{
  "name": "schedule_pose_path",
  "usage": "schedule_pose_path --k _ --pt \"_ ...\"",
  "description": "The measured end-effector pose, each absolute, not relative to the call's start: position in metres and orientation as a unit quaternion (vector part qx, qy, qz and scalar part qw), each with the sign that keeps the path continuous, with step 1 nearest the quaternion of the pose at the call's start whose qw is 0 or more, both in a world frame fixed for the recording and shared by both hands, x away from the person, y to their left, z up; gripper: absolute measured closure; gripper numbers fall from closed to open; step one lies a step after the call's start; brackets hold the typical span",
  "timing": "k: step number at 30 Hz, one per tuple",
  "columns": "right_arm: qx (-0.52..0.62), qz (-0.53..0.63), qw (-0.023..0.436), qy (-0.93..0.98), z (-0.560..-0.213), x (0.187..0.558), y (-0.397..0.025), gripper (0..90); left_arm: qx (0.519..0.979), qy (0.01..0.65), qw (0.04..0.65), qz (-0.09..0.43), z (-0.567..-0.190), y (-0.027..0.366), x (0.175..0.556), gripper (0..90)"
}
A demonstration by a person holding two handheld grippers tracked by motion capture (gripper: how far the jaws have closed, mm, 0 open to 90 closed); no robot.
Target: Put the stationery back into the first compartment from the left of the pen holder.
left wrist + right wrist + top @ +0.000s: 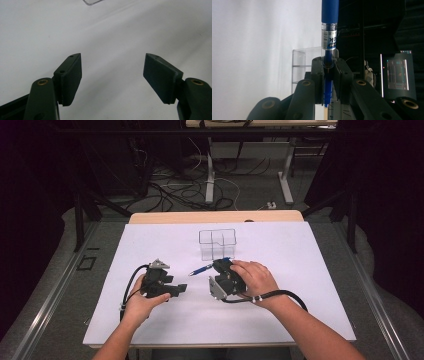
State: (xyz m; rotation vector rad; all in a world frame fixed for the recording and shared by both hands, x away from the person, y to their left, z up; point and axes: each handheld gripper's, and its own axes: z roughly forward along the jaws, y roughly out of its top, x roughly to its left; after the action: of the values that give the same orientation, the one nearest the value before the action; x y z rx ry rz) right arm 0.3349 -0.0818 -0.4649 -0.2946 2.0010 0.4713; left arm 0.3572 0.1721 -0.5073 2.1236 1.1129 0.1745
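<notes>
A blue pen (202,269) with a clear barrel hangs low over the white table (300,270), just in front of a clear divided container (217,243). My right gripper (220,265) is shut on the pen near its rear end. In the right gripper view the pen (329,25) runs up between the closed jaws of that gripper (328,66), with the container (300,66) behind. To the left, my left gripper (179,289) rests low over the table, pointing right. Its jaws (112,72) stand wide apart with nothing between them, and a corner of the container (93,2) shows at the top.
A wooden strip (215,216) runs along the table's far edge. Beyond it are cables (175,187) on the floor and white desk legs (286,175). A lit screen (397,71) glows in the dark background. Bare white surface spreads to both sides of the hands.
</notes>
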Motion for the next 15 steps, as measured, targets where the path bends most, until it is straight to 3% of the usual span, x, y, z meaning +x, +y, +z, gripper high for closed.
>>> schedule_pose_path --k 15 --pt "-0.053 0.239 0.497 0.833 -0.434 0.367 -0.080 79.5 0.812 0.452 0.359 0.086 -0.510 0.176 0.360 21.7"
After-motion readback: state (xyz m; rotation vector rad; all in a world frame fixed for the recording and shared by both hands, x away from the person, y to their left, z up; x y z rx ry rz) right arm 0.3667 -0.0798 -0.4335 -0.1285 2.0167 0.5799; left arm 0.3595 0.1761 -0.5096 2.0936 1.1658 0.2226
